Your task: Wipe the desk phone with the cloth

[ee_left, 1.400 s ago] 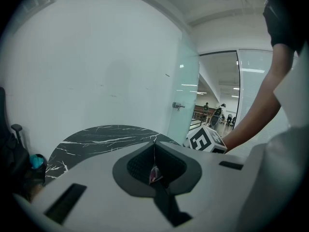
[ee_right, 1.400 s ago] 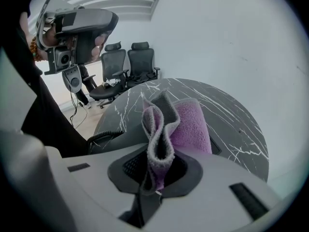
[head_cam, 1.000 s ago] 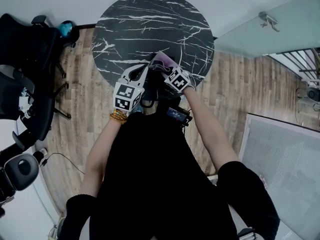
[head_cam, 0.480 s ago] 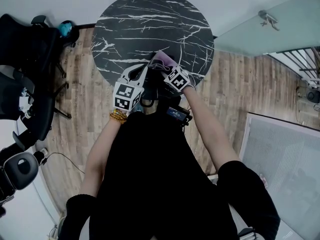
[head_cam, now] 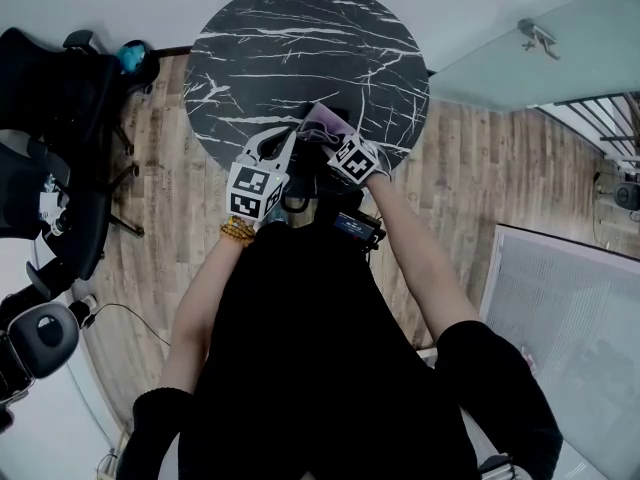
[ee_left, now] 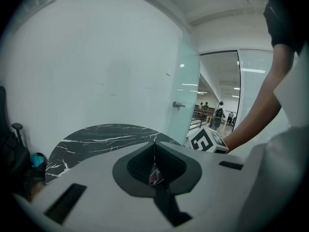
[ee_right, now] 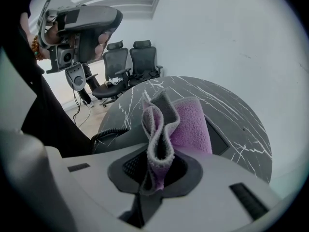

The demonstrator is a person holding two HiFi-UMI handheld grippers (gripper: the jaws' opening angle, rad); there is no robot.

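The purple-and-grey cloth (ee_right: 186, 124) stands up in folds from my right gripper (ee_right: 155, 168), which is shut on its lower end. The cloth hangs over the dark desk phone (ee_right: 219, 140), whose coiled cord (ee_right: 107, 135) runs off to the left. In the head view the cloth (head_cam: 322, 118) lies at the near edge of the round black marble table (head_cam: 300, 38), with the right gripper (head_cam: 335, 140) just behind it. My left gripper (ee_left: 154, 146) has its jaws together and nothing clamped. It is held up beside the phone (head_cam: 318, 180), left of the right one.
Black office chairs (head_cam: 60, 98) stand to the left of the table on the wood floor. A glass door (head_cam: 520, 58) with a handle is at the right. Beyond the phone the marble tabletop (ee_right: 231, 103) reaches toward a white wall.
Almost nothing. The right gripper and the cloth have shifted very slightly on the phone; the left gripper stays where it was.
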